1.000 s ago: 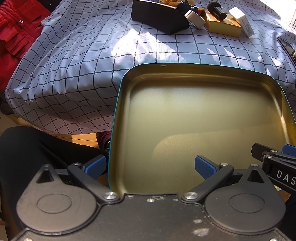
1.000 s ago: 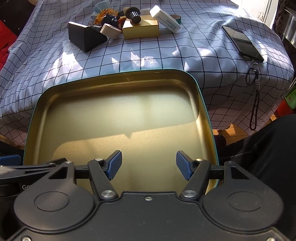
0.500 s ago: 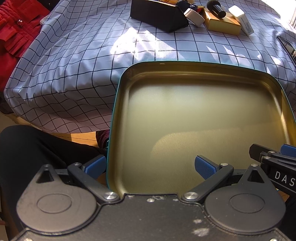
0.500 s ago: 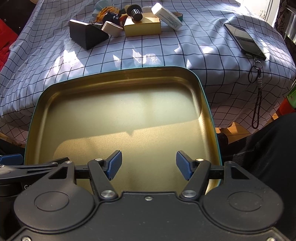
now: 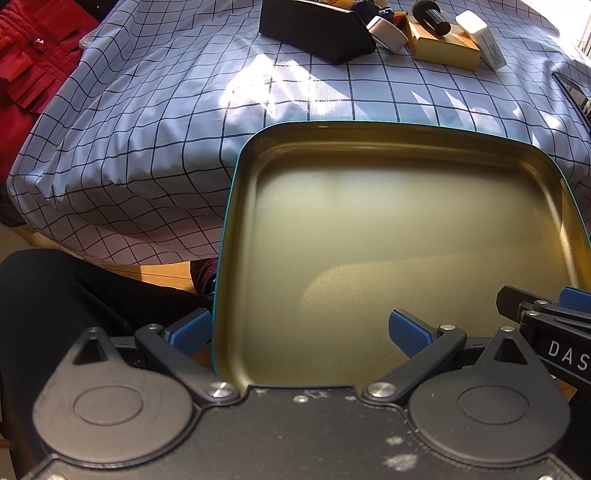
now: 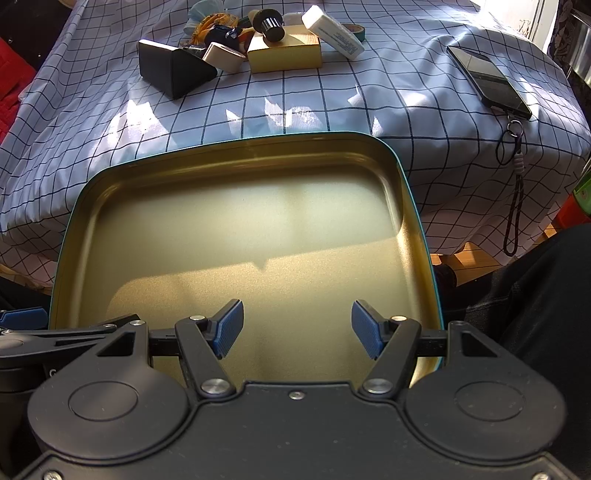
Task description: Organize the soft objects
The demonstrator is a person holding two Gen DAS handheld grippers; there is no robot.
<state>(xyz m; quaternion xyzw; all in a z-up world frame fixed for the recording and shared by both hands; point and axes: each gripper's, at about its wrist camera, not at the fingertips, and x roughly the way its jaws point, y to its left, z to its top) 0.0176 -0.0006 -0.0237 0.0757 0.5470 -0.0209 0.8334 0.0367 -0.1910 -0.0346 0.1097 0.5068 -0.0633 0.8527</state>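
A gold tin tray with a teal rim [image 5: 369, 124] [image 6: 258, 139] fills the near half of both views and has nothing in it. My left gripper [image 5: 301, 330] is open. Its left pad is outside the tray's left wall and its right pad is over the tray floor. My right gripper [image 6: 297, 328] is open over the tray's near right part, with nothing between its pads. The soft things, an orange-yellow fabric piece [image 6: 210, 23] and a pale blue one [image 6: 201, 9], lie in the pile at the table's far side.
On the checked tablecloth [image 6: 314, 96] the far pile also holds a black wedge box [image 6: 173, 72] [image 5: 314, 29], a gold box [image 6: 284, 53] [image 5: 443, 48], a white box [image 6: 332, 31] and a black-capped brush [image 6: 269, 24]. A phone with a strap [image 6: 487, 81] lies at right. A dark-clothed leg [image 5: 55, 295] is below.
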